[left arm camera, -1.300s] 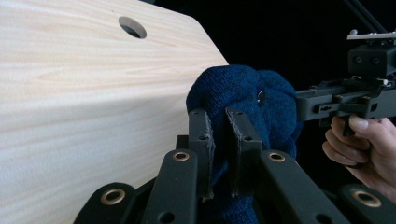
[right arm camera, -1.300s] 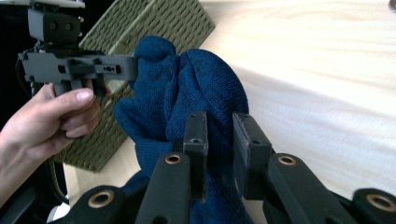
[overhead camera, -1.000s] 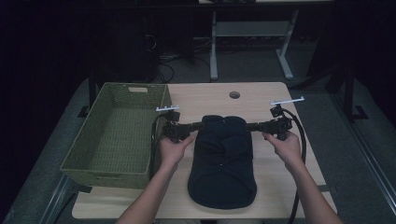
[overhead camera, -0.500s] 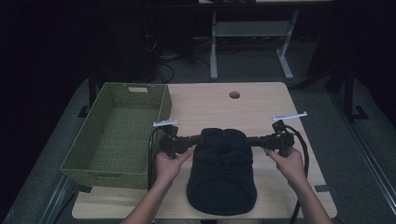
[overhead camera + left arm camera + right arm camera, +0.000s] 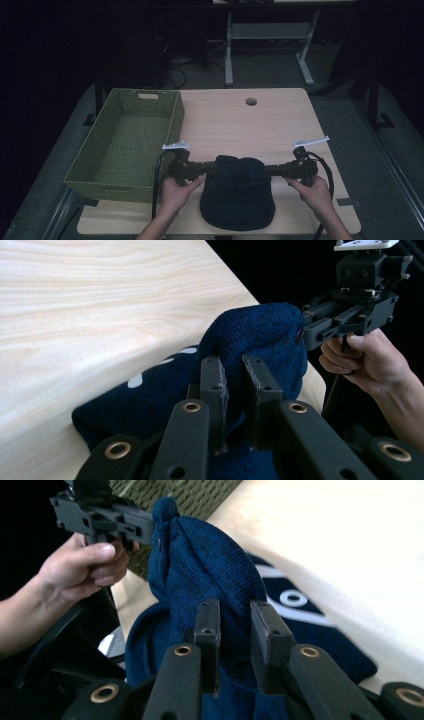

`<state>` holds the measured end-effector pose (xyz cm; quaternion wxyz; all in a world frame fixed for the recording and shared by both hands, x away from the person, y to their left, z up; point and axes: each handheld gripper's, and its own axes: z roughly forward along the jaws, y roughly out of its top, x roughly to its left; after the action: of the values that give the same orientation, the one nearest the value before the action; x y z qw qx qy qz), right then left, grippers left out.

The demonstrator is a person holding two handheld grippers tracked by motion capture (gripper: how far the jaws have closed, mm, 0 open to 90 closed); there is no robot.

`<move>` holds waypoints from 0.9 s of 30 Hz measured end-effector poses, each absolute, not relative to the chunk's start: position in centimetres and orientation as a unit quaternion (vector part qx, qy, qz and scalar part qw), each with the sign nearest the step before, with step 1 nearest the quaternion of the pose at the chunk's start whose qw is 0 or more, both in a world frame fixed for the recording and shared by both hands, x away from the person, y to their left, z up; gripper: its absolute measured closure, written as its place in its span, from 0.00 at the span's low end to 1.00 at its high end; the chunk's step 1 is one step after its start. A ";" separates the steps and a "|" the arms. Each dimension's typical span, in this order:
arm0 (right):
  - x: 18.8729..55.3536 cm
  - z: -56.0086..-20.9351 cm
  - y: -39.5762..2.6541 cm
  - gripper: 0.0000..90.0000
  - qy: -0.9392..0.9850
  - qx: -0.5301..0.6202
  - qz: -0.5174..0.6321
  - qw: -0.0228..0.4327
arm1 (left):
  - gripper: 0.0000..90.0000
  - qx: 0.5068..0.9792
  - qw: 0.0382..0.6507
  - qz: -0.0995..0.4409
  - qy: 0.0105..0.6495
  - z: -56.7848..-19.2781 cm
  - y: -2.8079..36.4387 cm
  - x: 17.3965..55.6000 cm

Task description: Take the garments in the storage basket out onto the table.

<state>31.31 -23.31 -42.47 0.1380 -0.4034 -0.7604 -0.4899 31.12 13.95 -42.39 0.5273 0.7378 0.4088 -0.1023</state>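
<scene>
Now both claws pinch sweater point(image 5: 237, 200) edges; basket point(image 5: 125, 145) left.

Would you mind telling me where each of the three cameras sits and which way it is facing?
High view: above the person's side, looking forward and down on the table, basket and navy sweater; both forearms show.
Left gripper view: rides the left gripper, looking along its jaws, which pinch the sweater, toward the right gripper.
Right gripper view: rides the right gripper, looking toward the left gripper.
All share the sweater.
</scene>
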 end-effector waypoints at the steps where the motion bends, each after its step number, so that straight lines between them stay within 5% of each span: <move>1: 31.3 -42.5 -23.3 0.83 -0.760 -0.403 -0.490 0.138 | 0.89 0.738 0.527 -0.102 0.409 -42.4 13.9 31.1; 27: 28.5 -43.3 -24.6 0.81 -0.769 -0.391 -0.482 0.154 | 0.87 0.747 0.509 -0.093 0.417 -43.3 12.5 27.8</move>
<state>28.51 -24.58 -43.35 0.1540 -0.3909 -0.7688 -0.4821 27.77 12.49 -43.26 0.5092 0.7470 0.4173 -0.0928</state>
